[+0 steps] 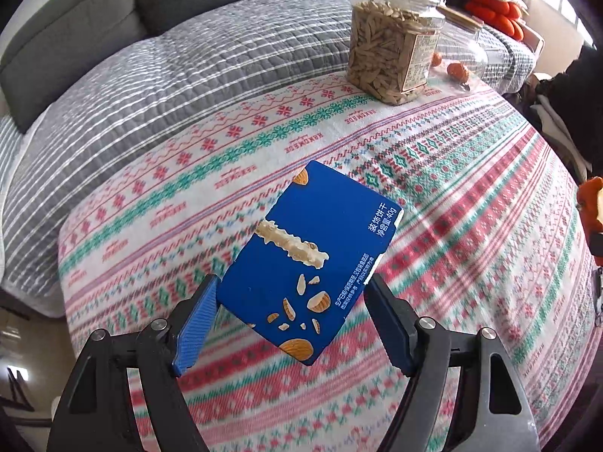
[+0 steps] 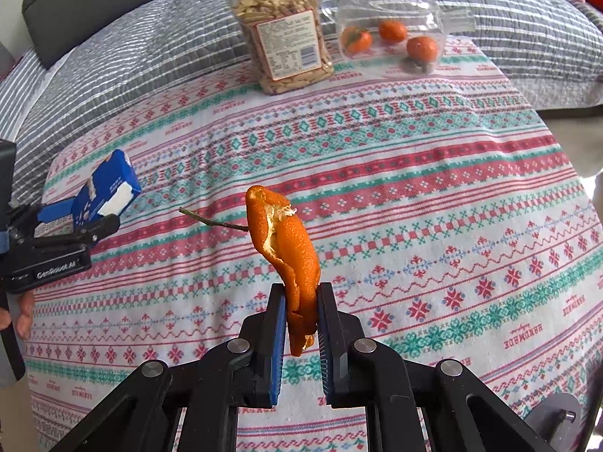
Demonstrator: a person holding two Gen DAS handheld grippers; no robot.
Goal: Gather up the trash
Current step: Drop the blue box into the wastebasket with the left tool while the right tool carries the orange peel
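Observation:
A blue snack box [image 1: 312,260], torn open along its face, hangs above the patterned tablecloth [image 1: 471,207] with my left gripper [image 1: 292,282] shut on its sides. The right wrist view shows that same box [image 2: 103,188] and the left gripper [image 2: 81,218] at the far left. A curled orange peel [image 2: 290,248] stands up between the pads of my right gripper [image 2: 301,293], which is shut on it. A thin brown twig [image 2: 211,220] shows just left of the peel; whether it lies on the cloth or is joined to the peel is unclear.
At the table's far side stand a plastic jar of seeds [image 2: 282,34] and a glass jar [image 2: 392,19] with a wooden lid holding three tangerines. A grey striped quilt [image 1: 150,86] on a sofa lies behind. A hand [image 2: 22,316] grips the left tool.

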